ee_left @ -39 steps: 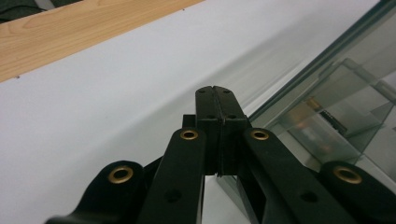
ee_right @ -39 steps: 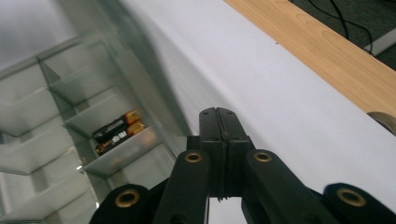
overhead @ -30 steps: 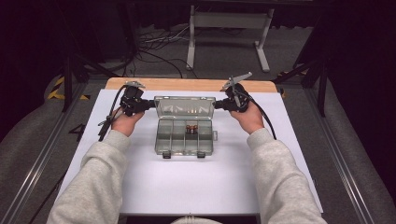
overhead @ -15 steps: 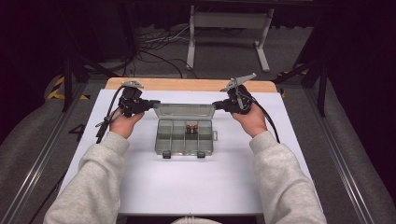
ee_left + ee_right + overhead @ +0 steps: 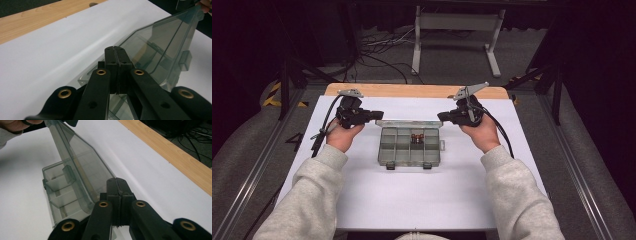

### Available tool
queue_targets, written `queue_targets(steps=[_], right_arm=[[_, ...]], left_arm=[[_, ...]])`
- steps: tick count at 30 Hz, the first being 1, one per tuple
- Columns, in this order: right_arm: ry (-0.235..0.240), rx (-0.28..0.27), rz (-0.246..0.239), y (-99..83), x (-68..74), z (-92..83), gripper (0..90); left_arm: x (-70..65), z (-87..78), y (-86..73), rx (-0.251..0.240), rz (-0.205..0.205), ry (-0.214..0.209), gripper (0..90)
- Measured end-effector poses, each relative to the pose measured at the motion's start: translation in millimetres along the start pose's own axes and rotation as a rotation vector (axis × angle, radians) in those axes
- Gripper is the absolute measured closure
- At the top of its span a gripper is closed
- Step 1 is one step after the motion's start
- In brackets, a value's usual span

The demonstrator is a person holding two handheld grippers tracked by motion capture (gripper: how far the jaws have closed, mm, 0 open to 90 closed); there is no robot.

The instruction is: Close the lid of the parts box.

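a clear compartment box (image 5: 410,146) is set near the middle of the white table top (image 5: 412,200), its hinged lid (image 5: 408,123) raised along the far edge. the lid is taken at both ends at once — the left gripper (image 5: 373,115) at its left end, the right gripper (image 5: 443,117) at its right. this two-ended hold is judged to be there so that the thin lid swings evenly on its hinge and does not twist.

in the left gripper view the left gripper's (image 5: 115,50) black jaws are seen pressed together at the tips, with the edge of the lid (image 5: 160,47) passing beside and beneath them; whether plastic is pinched between them cannot be told for certain. the same holds in the right gripper view, where the right gripper (image 5: 117,181) is drawn closed against the near end of the lid (image 5: 85,167), which is tilted up over the dividers of the box (image 5: 60,192).

the box is not held down by anything — it is probably kept in place by its own weight on the table. a few small brown items (image 5: 417,138) are lying in one far compartment, the others looking bare. two dark latches (image 5: 408,166) are seen hanging free on the near wall, as is expected with the lid up.

the hands are kept low and outside the box, presumably so that the compartments are left unobstructed.
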State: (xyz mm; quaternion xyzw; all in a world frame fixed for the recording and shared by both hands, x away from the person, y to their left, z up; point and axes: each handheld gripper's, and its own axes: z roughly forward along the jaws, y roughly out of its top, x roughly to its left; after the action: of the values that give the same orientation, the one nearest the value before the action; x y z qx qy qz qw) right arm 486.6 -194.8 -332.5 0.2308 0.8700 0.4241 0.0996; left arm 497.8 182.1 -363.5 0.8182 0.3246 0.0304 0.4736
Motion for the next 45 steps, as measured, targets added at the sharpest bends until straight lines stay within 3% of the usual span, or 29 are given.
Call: queue_targets(steps=[13,16,29,45], right_arm=[[0.037,0.033,-0.027,-6.2,17.0,-4.8,90.0],[0.041,0.039,-0.033,-7.6,20.3,-4.8,90.0],[0.066,0.091,-0.039,-16.0,29.3,3.0,90.0],[0.095,0.194,-0.048,-26.1,37.2,15.9,90.0]], left_arm=[[-14.4,-13.2,-9.3,0.014,0.035,-0.052,89.5],[-16.3,-12.0,-12.4,0.046,0.049,-0.047,89.5],[-23.1,-7.9,-23.5,0.113,0.051,-0.093,89.6],[-30.0,0.2,-28.1,0.238,0.084,-0.138,89.6]])
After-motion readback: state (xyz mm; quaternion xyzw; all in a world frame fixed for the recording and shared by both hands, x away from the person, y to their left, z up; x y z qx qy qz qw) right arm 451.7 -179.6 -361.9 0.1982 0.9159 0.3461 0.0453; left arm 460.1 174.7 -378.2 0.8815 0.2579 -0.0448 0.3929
